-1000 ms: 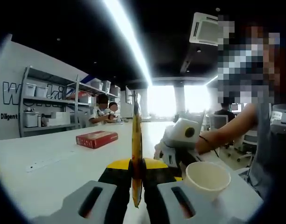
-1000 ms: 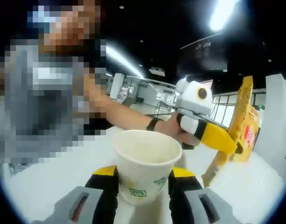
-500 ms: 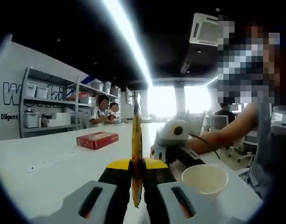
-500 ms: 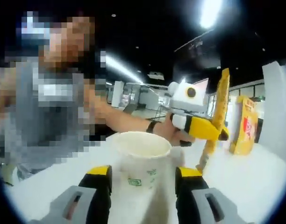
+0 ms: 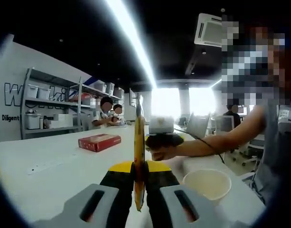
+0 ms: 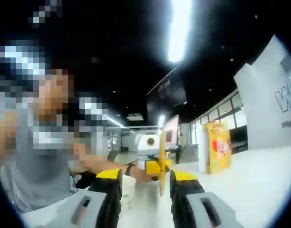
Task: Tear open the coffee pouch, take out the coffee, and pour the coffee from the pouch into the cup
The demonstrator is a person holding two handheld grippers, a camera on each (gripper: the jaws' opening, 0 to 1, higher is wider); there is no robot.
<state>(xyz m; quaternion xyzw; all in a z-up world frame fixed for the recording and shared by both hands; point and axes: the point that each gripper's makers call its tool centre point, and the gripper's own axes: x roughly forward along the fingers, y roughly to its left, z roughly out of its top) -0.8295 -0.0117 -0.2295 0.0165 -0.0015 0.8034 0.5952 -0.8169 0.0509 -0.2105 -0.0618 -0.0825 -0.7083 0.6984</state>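
Note:
A yellow coffee pouch (image 5: 138,142) stands edge-on and upright, and my left gripper (image 5: 139,167) is shut on its lower part. To its right, a white paper cup (image 5: 207,183) sits on the white table (image 5: 55,166) with its mouth up, held by nothing. My right gripper (image 5: 160,140), in a person's hand, hangs just right of the pouch's upper half, pointing back at the camera. In the right gripper view my right gripper (image 6: 145,175) is open. The pouch (image 6: 161,159) and the left gripper (image 6: 154,166) show through its gap, and the cup (image 6: 128,187) is beside its left jaw.
A red box (image 5: 99,141) lies flat on the table at the left. A yellow carton (image 6: 218,153) stands upright further along the table. Shelving (image 5: 50,107) with bins lines the wall, and people sit at the table's far end.
My right gripper has let go of the cup, which now stands on the table, and has risen and swung toward the pouch. The left gripper has kept still with the pouch.

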